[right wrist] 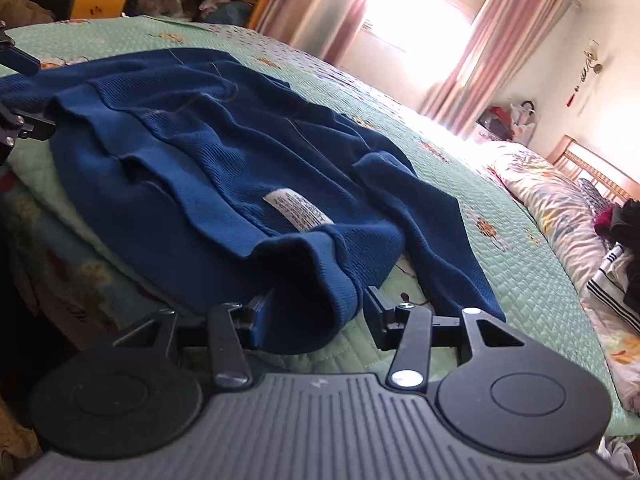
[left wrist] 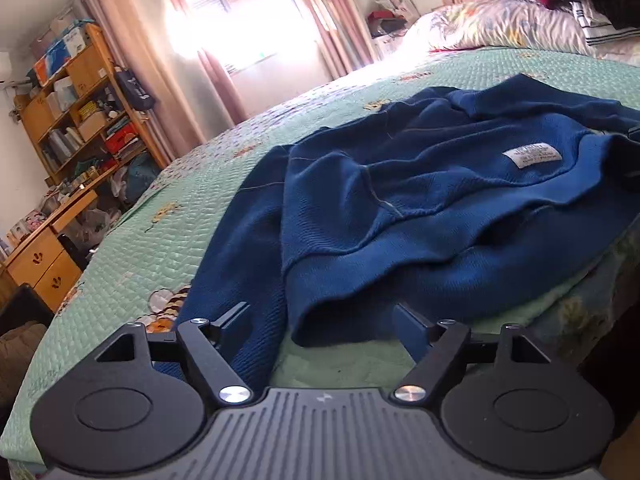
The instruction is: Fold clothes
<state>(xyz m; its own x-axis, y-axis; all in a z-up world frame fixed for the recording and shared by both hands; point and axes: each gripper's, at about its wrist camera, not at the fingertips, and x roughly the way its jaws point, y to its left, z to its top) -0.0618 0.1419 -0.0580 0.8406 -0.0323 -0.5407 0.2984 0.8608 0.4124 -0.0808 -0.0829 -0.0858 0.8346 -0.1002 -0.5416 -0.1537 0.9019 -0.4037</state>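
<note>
Left claw [left wrist: 320,320] stands with its jaws wide, a rumpled hem of the blue sweater [left wrist: 420,200] lying between them but touched by neither pad; it grips nothing. Right claw [right wrist: 316,312] is about half open, straddling a thick ribbed roll of the same garment's edge [right wrist: 320,280]; the cloth fills much of the gap, and the pads do not appear to press on it, so it too seems to hold nothing.

The sweater lies inside out in a loose heap at the near edge of the bed, on a green quilted bedspread [left wrist: 132,248]. One sleeve [right wrist: 436,236] trails away on the right.

Risks, as judged: with both claws loose, the bunched hem could slide off the mattress edge. Closing now might catch several layers at once, or pinch the bedspread along with the knit, and drag both. The stray sleeve could end up trapped in any fold.

A white care label [left wrist: 532,155] shows on the cloth, its print too small to read. Beyond, pillows [left wrist: 500,24] and a wooden bookshelf [left wrist: 80,112] hold boxes whose lettering is illegible.
</note>
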